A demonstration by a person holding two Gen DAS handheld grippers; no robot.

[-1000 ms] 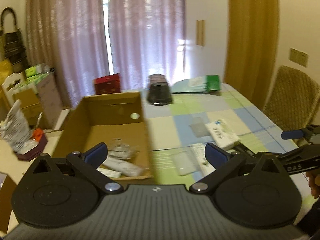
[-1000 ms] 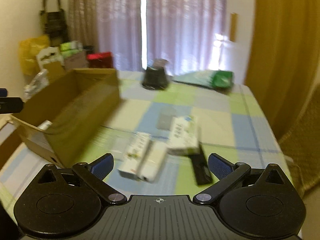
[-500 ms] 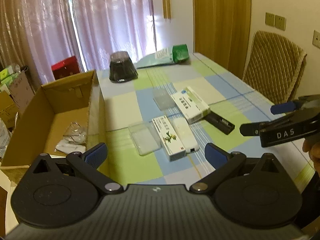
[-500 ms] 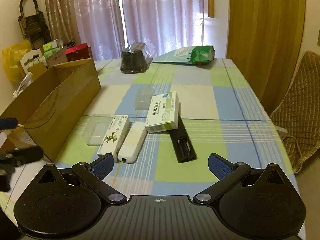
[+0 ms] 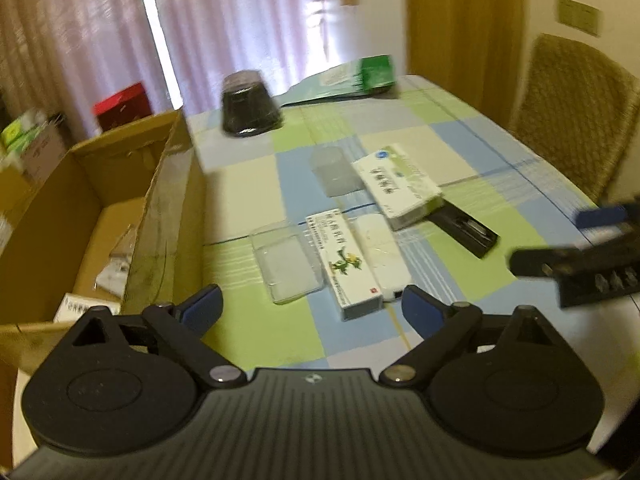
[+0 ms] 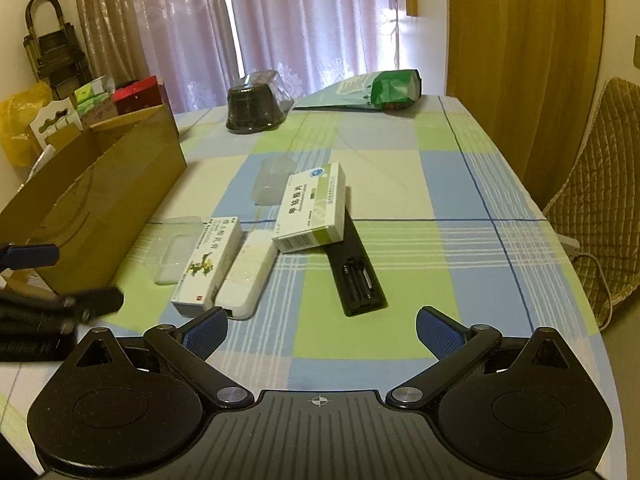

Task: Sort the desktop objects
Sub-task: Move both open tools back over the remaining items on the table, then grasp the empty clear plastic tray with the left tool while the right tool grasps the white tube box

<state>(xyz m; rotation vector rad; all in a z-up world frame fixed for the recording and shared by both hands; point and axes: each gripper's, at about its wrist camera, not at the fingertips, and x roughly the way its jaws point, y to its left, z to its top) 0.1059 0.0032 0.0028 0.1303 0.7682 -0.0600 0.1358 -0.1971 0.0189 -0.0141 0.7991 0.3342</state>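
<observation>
cardboard box [image 6: 100, 184]: matt brown | tablecloth [image 6: 400, 184]: checked cloth | clear case [image 6: 172, 248]: glossy plastic | remote [image 6: 356, 268]: black plastic

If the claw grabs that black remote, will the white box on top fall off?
Probably. The white box lies across only the far end of the black remote, so lifting would likely tip it. The remote looks stiff, and its open battery bay might spill cells.

- Daylight is let in through the pink curtains [image 6: 304, 20], and a bright glare is seen at the gap.
- The left wrist view is smeared by motion blur, mostly at the black tub [image 5: 248, 104].
- The right wrist view is kept sharp.
- Edges are bent and corners darkened by the fisheye lens.
</observation>
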